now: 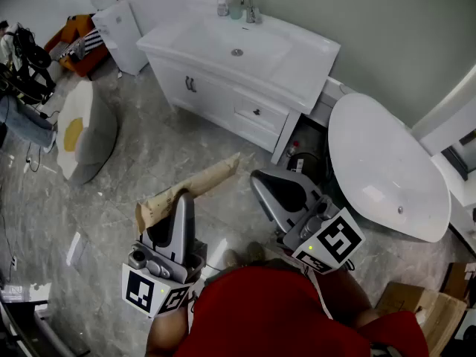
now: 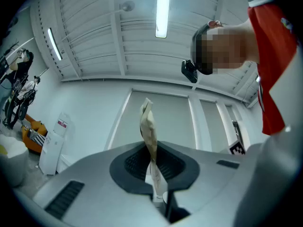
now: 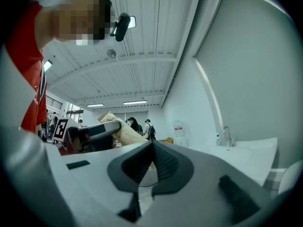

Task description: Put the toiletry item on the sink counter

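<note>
- Where the person's red shirt (image 1: 282,311) fills the bottom of the head view, both tools reach out over the grey stone floor (image 1: 149,155), each with a marker cube at its back end.
- The left gripper (image 1: 183,203), at about 11 o'clock from the person, is clenched on a flat tan packet (image 1: 212,177). In its own view the dark pads pinch the packet's lower part, and the rest stands up thin and slightly twisted above them.
- In the head view the packet lies slantwise across the jaw tips, with its long end pointing toward 1 o'clock. It hangs in the air over the floor, well apart from the sink counter (image 1: 312,50).
- The right gripper (image 1: 268,186), at about 1 o'clock and just beside the left one, has its pads closed tip to tip with nothing between them.
- A cardboard box (image 1: 420,307) sits at 3 o'clock, near the person.
- A round white cushion (image 1: 85,129) with a yellow spot lies on the floor at 10 o'clock.
- A white bathtub (image 1: 387,162) stands at 2 o'clock, just beside the right end of the sink counter.
- The sink counter lies at 12 o'clock, a white vanity with a basin (image 1: 238,47). A tap (image 1: 249,6) and a small bottle (image 1: 222,4) stand at its back edge.
- Farthest off, at 11 o'clock, a white cabinet (image 1: 123,24) stands against the wall.
</note>
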The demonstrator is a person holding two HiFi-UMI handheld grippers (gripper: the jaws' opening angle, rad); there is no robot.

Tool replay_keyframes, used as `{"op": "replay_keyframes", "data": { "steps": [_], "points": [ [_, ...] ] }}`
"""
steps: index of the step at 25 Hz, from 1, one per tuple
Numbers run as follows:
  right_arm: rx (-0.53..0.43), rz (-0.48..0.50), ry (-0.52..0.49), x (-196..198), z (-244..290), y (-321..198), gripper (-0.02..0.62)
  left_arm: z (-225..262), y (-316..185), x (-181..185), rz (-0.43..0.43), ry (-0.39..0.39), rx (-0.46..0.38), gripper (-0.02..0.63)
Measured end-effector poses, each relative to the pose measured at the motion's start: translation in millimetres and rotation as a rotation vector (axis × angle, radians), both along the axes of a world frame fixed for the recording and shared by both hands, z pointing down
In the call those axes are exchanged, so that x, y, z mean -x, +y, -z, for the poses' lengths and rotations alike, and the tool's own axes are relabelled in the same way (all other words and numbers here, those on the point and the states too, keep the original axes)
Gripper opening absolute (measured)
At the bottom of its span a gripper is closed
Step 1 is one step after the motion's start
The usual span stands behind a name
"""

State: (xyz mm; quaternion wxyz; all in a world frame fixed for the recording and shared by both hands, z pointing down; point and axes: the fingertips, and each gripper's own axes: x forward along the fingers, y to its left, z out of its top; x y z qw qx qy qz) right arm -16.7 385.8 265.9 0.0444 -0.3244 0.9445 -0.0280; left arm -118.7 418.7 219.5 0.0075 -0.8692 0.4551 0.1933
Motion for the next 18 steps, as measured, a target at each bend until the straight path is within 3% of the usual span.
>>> {"op": "replay_keyframes", "data": {
  "steps": [18],
  "points": [
    [-0.028,0.039,0.000,-10,2,-18,0.029,-2,-18,-13,0.024,0.005,0.012,0.035]
  ]
}}
